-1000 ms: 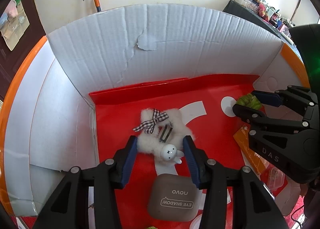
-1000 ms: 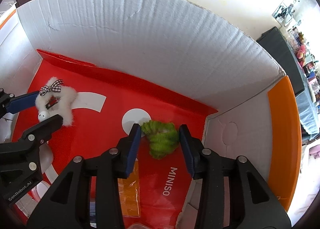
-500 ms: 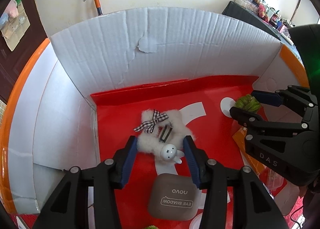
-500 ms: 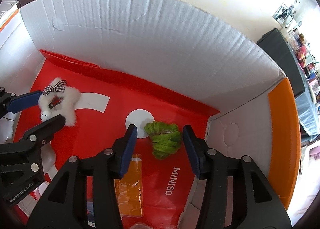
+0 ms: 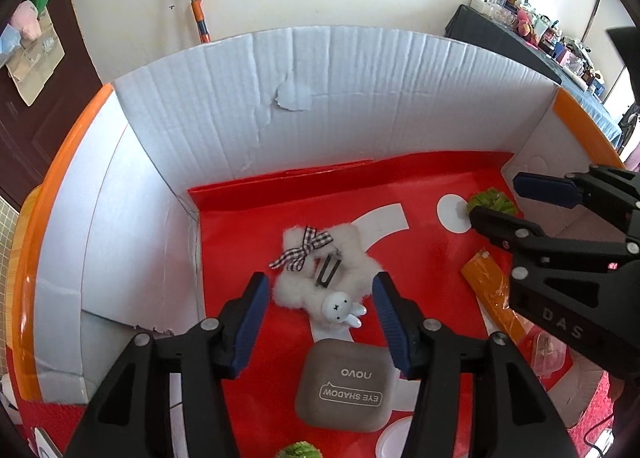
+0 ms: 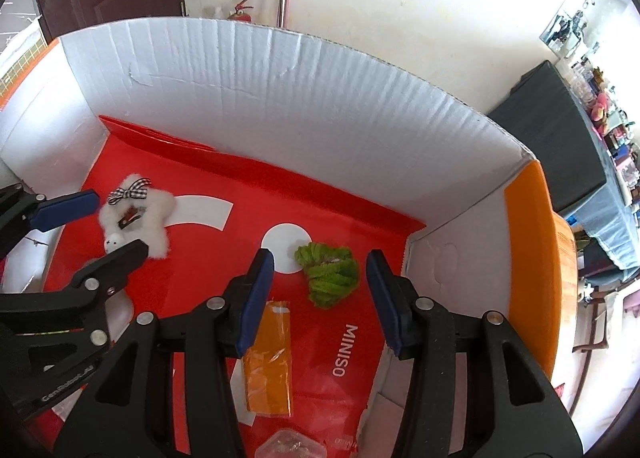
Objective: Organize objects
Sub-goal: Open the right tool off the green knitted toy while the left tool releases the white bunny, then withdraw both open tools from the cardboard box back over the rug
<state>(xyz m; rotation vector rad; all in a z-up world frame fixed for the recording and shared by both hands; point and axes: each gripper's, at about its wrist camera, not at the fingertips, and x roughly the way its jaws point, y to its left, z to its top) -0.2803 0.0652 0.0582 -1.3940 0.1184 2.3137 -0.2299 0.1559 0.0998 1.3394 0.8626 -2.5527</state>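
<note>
A white fluffy hair clip with a checked bow and a small bunny head lies on the red bag lining the box floor. My left gripper is open just above it, fingers either side, not touching. A green scrunchie lies on the red bag near the right box corner. My right gripper is open and empty above it. The scrunchie and the right gripper also show in the left wrist view, the clip and the left gripper in the right wrist view.
A grey eye shadow case lies just below the clip. An orange packet and a clear plastic piece lie near the box front. White cardboard walls with orange rims enclose the floor. Another green item sits at the bottom edge.
Both grippers have pulled back and up from the box floor. The right gripper has opened off the green scrunchie, which now lies free on the red bag.
</note>
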